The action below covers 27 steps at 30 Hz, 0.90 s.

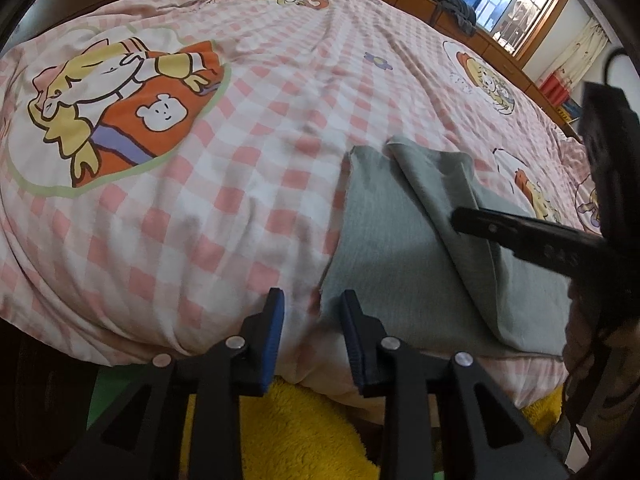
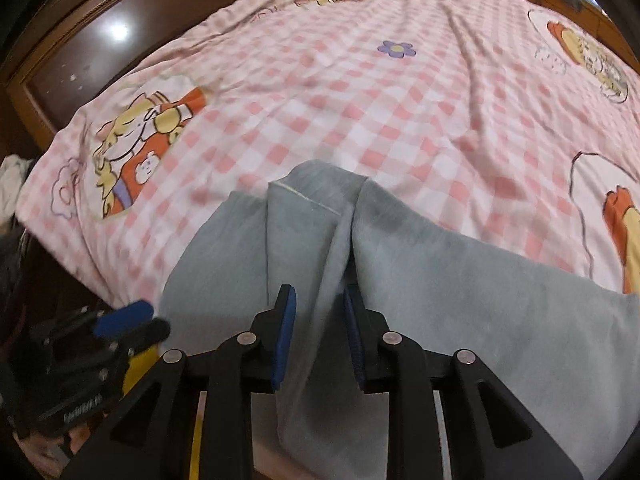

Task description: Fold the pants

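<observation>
Grey pants [image 1: 392, 248] lie at the near edge of a bed with a pink checked cartoon cover [image 1: 200, 220]. In the left wrist view my left gripper [image 1: 312, 304] stands open just above the pants' left edge, with nothing pinched between its blue pads. The right gripper [image 1: 464, 216] reaches in from the right onto a raised fold of the cloth. In the right wrist view the pants [image 2: 460, 292] fill the foreground, and a lifted ridge of grey fabric runs between the pads of my right gripper [image 2: 320, 304], which is shut on it. The left gripper [image 2: 140, 322] shows at lower left.
A yellow fluffy mat [image 1: 300, 432] lies below the bed's near edge. Dark wooden panelling [image 2: 80, 52] stands to the left of the bed. Wooden cabinets [image 1: 492, 44] with dark clothes [image 1: 456, 8] line the far side under a window [image 1: 516, 4].
</observation>
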Each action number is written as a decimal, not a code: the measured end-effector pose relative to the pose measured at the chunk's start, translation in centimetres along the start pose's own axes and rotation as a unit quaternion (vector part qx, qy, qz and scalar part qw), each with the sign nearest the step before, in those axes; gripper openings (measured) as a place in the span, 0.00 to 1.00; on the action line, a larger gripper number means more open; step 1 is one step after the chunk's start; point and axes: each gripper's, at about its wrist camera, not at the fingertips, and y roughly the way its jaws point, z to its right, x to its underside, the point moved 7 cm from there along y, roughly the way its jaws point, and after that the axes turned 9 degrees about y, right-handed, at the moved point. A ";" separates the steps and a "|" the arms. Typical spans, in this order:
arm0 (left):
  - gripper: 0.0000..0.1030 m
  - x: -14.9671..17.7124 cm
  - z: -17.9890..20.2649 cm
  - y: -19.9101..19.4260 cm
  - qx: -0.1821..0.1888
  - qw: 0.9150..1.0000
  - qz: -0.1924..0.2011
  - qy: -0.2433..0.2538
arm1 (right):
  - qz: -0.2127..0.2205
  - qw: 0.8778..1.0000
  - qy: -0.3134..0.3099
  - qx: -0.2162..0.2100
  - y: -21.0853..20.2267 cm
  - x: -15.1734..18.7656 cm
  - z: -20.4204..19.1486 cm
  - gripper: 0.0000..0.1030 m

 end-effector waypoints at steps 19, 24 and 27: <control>0.29 0.3 -2.6 -1.3 -0.025 0.999 0.012 -0.025 | -0.010 0.998 -0.028 -0.060 -4.9 4.0 -4.4 0.30; 0.29 -0.3 -2.0 -1.2 -0.020 0.999 0.017 -0.022 | -0.005 0.999 0.021 0.047 -5.1 4.9 1.2 0.40; 0.29 -0.3 -1.3 -1.2 -0.016 1.000 0.016 -0.016 | -0.053 0.992 0.046 0.107 -2.7 6.3 3.7 0.40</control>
